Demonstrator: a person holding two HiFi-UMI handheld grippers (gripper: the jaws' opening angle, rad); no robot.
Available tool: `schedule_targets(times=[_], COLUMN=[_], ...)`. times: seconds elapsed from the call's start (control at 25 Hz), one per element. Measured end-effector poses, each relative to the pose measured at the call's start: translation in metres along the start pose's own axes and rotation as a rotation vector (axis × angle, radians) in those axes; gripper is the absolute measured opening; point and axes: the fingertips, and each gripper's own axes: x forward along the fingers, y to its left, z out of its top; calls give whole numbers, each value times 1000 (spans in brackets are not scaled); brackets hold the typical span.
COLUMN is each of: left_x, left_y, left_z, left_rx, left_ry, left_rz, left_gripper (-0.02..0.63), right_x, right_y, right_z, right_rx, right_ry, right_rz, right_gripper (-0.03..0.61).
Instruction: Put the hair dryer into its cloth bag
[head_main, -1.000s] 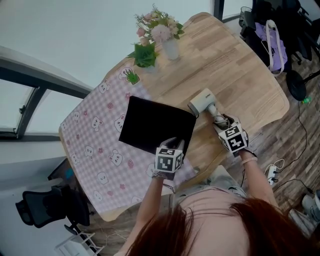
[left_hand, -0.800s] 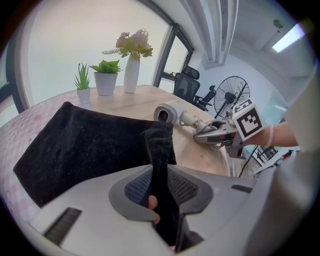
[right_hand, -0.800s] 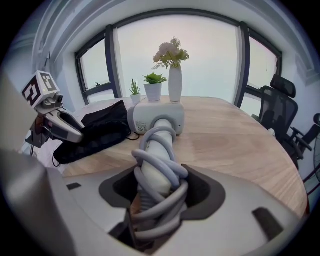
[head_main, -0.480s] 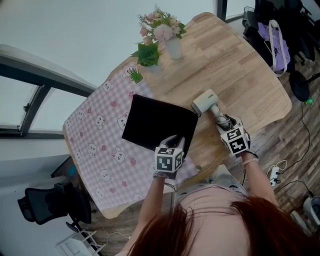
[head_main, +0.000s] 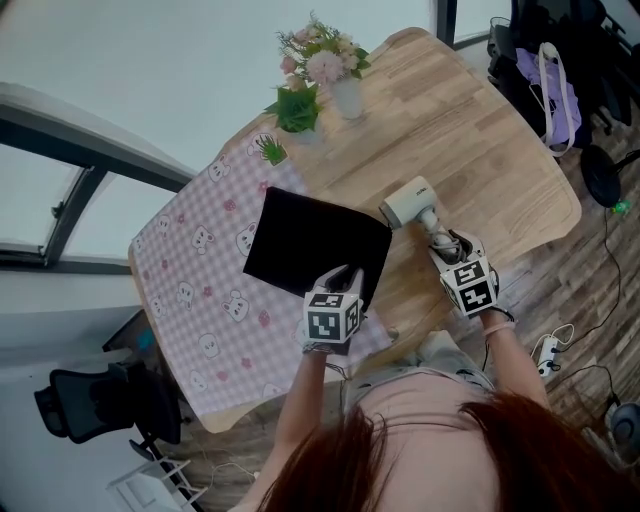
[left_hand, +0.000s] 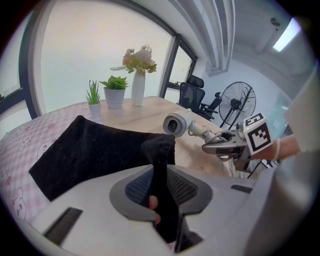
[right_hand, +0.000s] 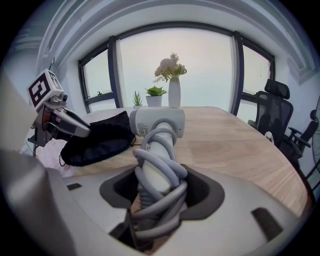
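Your left gripper (head_main: 338, 277) sits, in the head view, at the near edge of the flat black cloth bag (head_main: 312, 238). The bag lies partly on the pink checked tablecloth (head_main: 200, 270) and partly on the pale wooden worktop (head_main: 470, 130). Your right gripper (head_main: 447, 247) holds the white hair dryer (head_main: 408, 201) just beside the bag, its head over the bare wood. The dryer is wholly outside the bag, so I judge the task barely begun: the mouth has to be opened and the dryer slid in. From above you cannot tell whether the mouth gapes.

In the left gripper view the jaws are closing with a fold of the bag's edge pinched between them and raised off the rest. Whether you caught one layer or both is hidden.

In the right gripper view the jaws stand wide, clamped on the dryer's handle, which is wound in its grey cord (right_hand: 159, 176). The bag looks puffed at its near edge under the left gripper, probably the mouth lifting. The handle's lower end and the plug are hidden below the jaws.
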Motion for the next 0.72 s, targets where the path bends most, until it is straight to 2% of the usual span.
schedule_targets(times=[0.44, 0.72], left_x=[-12, -16], left_y=[-1, -1], left_z=[15, 21], left_rx=[33, 63], left_ry=[-40, -36], left_rz=[45, 65], left_gripper=[77, 77], right_x=[-33, -54], right_y=[0, 7], right_z=[11, 13], right_rx=[34, 13], right_ry=[-50, -65], right_rz=[28, 53], right_gripper=[232, 232])
